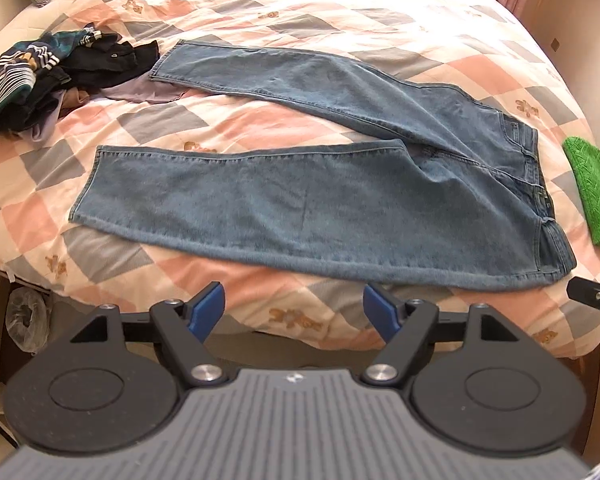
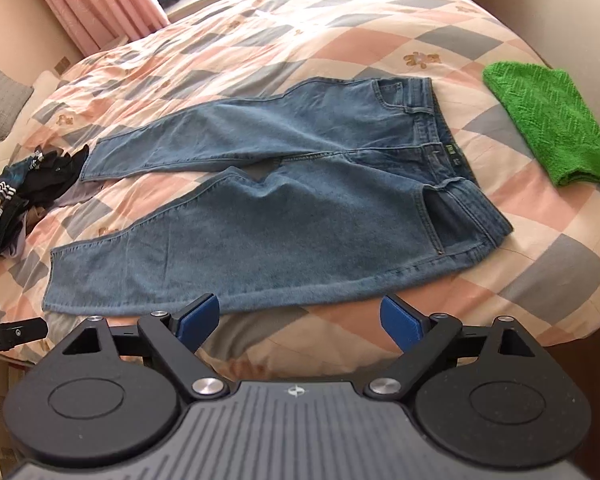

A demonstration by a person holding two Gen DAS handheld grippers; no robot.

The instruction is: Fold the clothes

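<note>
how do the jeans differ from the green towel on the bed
The jeans are faded blue denim; the green towel is bright knit.
The jeans are spread out flat with legs splayed apart; the towel is already folded into a compact bundle.
The jeans cover far more of the bed than the towel.
Both lie on the checked quilt, untouched by either gripper.

The bed (image 1: 340, 8) is covered by a checked pink, grey and cream quilt (image 2: 340, 20). Blue jeans (image 2: 300, 208) are spread flat on it, legs parted. A folded green towel (image 2: 548, 124) is laid beside their waistband; a heap of dark clothes (image 1: 48, 76) is piled near their hems.
</note>
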